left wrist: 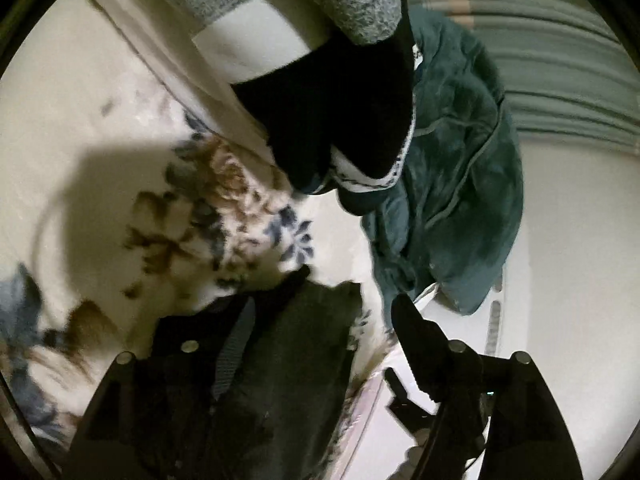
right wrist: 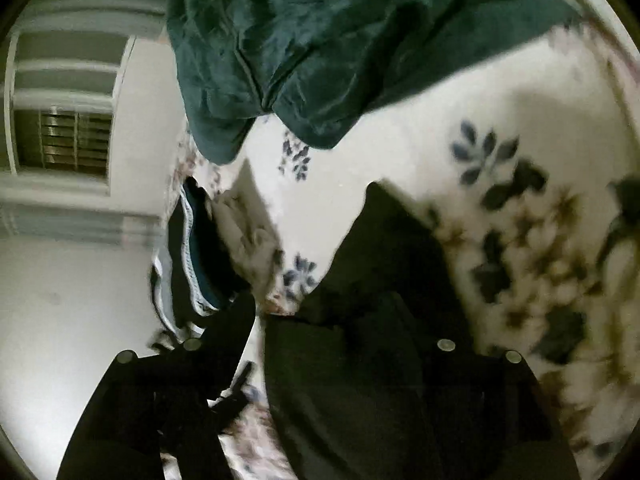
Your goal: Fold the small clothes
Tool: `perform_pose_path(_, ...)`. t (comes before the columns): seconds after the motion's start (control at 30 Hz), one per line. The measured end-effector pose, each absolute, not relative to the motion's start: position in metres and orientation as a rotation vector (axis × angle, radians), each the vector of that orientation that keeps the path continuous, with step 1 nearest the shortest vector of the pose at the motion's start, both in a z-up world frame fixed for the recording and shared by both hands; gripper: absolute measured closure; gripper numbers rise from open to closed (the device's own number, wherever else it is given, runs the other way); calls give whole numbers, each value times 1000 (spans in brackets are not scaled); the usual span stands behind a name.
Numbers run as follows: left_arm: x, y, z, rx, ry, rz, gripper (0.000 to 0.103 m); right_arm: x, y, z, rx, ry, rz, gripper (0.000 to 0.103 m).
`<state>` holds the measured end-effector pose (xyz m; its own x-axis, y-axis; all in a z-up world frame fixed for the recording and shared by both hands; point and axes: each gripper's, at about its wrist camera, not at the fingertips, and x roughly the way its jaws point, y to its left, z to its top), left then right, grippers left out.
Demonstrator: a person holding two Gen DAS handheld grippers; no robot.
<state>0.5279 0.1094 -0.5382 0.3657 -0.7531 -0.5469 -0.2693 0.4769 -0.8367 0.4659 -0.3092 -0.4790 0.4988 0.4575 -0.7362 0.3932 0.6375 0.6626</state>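
Note:
A dark grey garment [left wrist: 280,360] with a ribbed strip hangs over the left finger of my left gripper [left wrist: 352,320], above the floral bedspread [left wrist: 100,128]. The right finger [left wrist: 416,336] stands free of it, so the jaws look apart. In the right wrist view a dark garment [right wrist: 380,300] covers the right finger of my right gripper [right wrist: 316,300]. The left finger [right wrist: 236,320] is bare and apart from it. Whether either gripper pinches the cloth is hidden. A black garment with a white patterned band [left wrist: 360,136] lies further off.
A teal fleece garment [left wrist: 460,184] lies crumpled on the bed, also in the right wrist view [right wrist: 300,40]. A grey and white cloth [left wrist: 280,8] sits at the top. A dark folded piece with a pale edge [right wrist: 188,252] lies near the bed edge. A striped wall [left wrist: 560,80] is behind.

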Motion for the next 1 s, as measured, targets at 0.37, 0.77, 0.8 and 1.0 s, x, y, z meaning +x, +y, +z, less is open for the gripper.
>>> perform_pose_path(0.37, 543, 22, -528, -319, 1272, -419, 97, 473, -285, -539, 551, 1375, -34, 81)
perform_pose_path(0.77, 546, 56, -521, -406, 1184, -235, 97, 493, -267, -487, 401, 1204, 16, 97)
perform_pose_path(0.8, 554, 56, -531, -409, 1210, -226, 97, 500, -266, -490, 391, 1211, 15, 97)
perform_pose_path(1.0, 563, 50, -558, -346, 1319, -232, 93, 535, -280, -529, 411, 1329, -25, 100)
